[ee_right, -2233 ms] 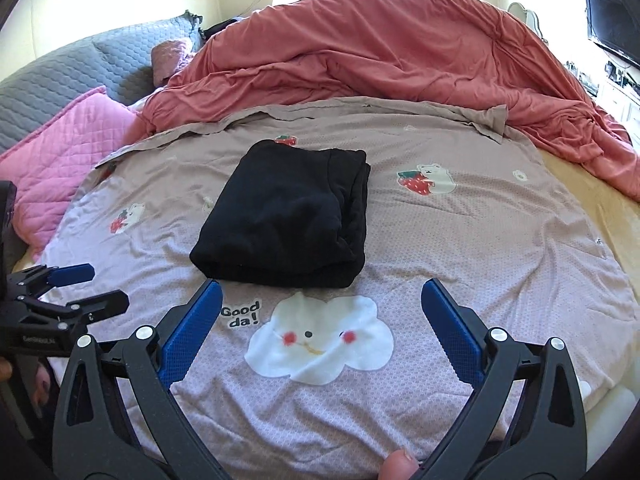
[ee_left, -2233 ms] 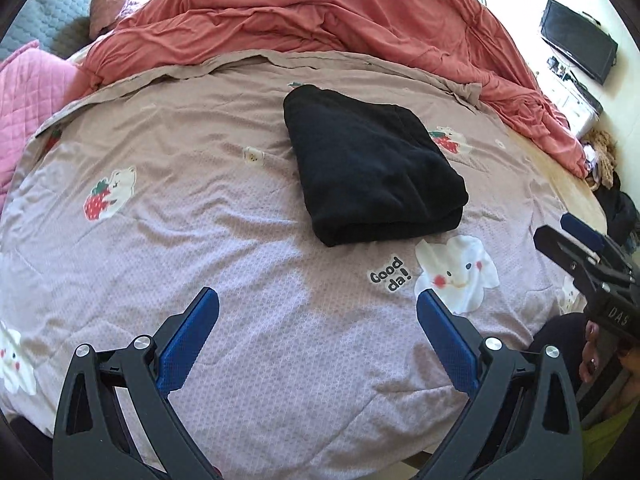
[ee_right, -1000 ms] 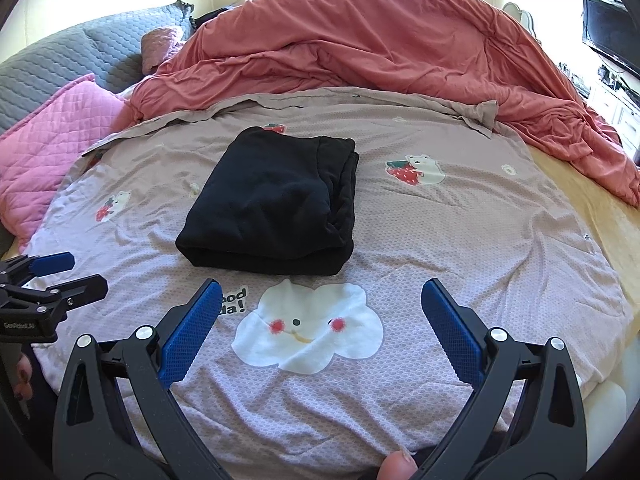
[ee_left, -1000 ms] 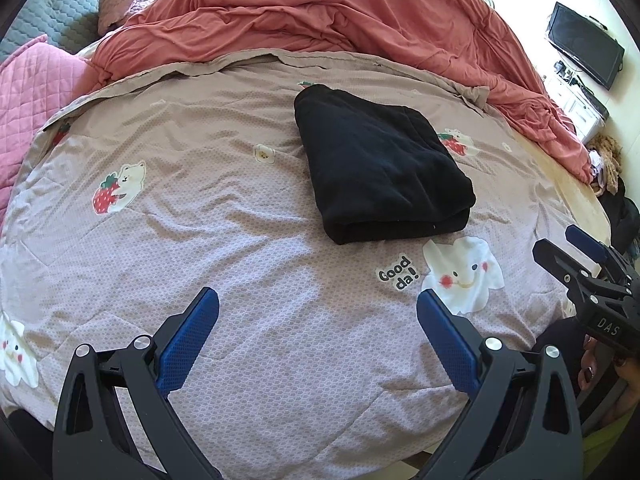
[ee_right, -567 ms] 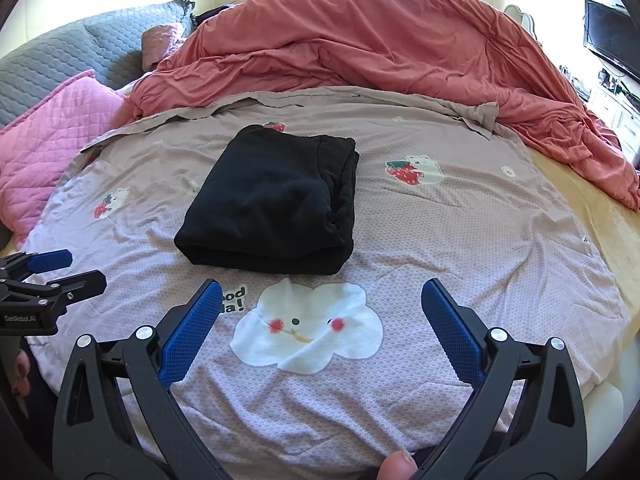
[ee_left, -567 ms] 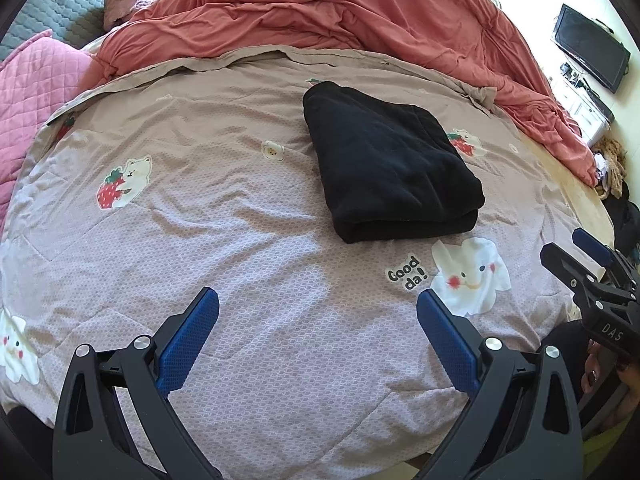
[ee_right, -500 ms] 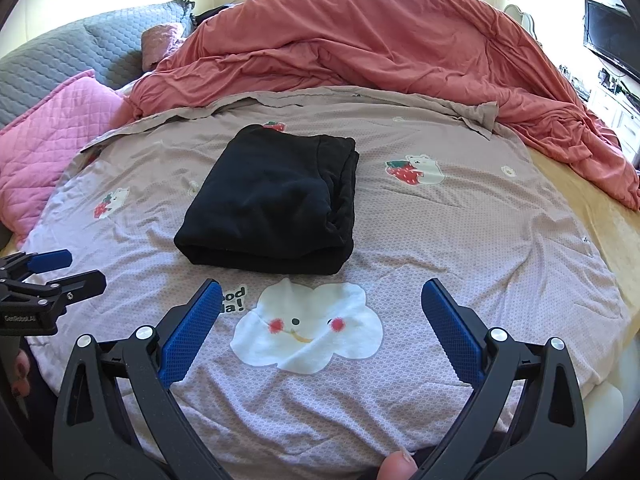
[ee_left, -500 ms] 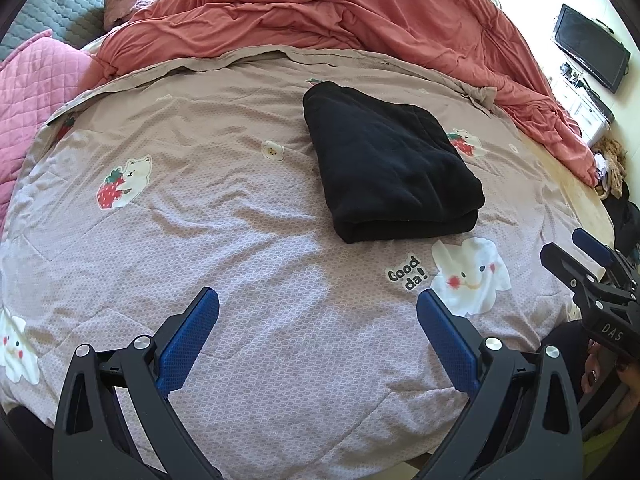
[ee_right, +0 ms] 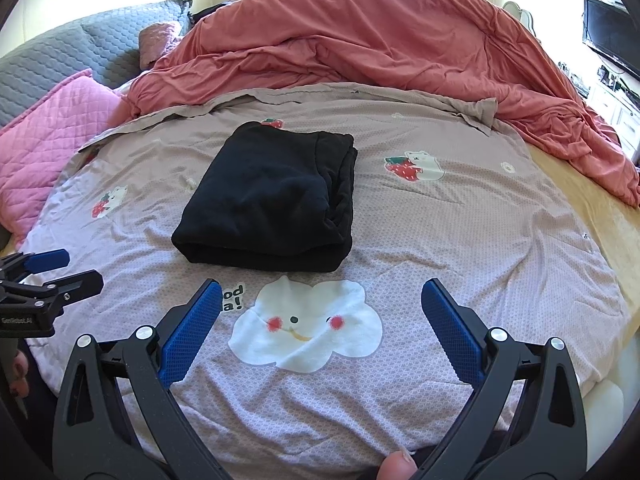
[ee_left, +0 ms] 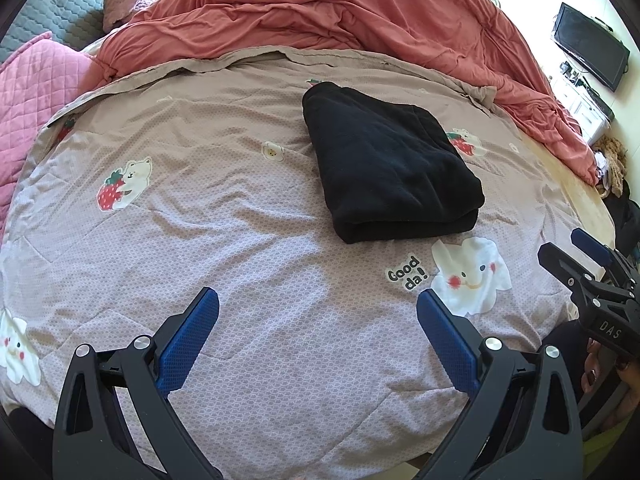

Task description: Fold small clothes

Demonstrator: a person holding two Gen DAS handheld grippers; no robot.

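A black garment (ee_left: 388,164) lies folded into a thick rectangle on the mauve printed bedspread (ee_left: 224,240); it also shows in the right wrist view (ee_right: 272,200). My left gripper (ee_left: 318,340) is open and empty, held above the near part of the bed, well short of the garment. My right gripper (ee_right: 320,332) is open and empty above the white cloud print, just in front of the garment. Each gripper shows at the edge of the other's view, the right one (ee_left: 584,268) and the left one (ee_right: 48,276).
A rumpled salmon duvet (ee_right: 380,40) is heaped across the far side of the bed. Pink quilted pillows (ee_right: 52,132) and a grey headboard (ee_right: 60,56) are at the left. A TV (ee_left: 588,52) and a white cabinet stand to the right.
Both grippers have drawn back slightly from the folded garment and stayed open. The garment has not moved.
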